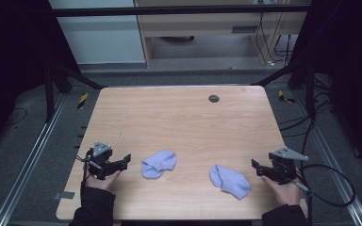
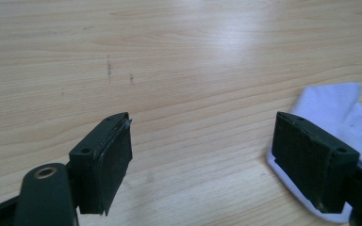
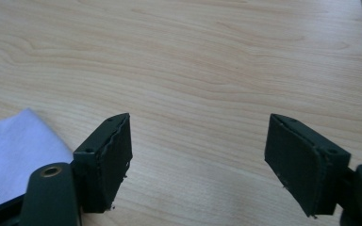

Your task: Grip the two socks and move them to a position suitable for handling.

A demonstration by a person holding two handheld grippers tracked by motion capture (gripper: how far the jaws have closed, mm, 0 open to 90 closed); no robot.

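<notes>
Both soft lilac cloth socks lie untouched: the left sock (image 1: pixel 159 164) just beyond the wide-open left gripper (image 1: pixel 126 159), the right sock (image 1: pixel 230 181) just beside the equally spread, empty right gripper (image 1: pixel 254 165). Nothing looks started.

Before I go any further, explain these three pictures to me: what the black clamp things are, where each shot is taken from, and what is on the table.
There is no machine here. A person sits at the near edge of a wooden table and holds a hand tool with two black jaws in each hand: the left gripper and the right gripper.

The wide picture comes from a fixed camera above the person, looking forward and down. The other two come from small cameras riding on the tools, each looking out along its own pair of jaws.

Two pale lilac socks lie on the table. The left sock is close to the left gripper and appears beside its jaw in that tool's picture. The right sock lies near the right gripper.

Nothing is held: both pairs of jaws stand wide open with bare wood between them.
</notes>
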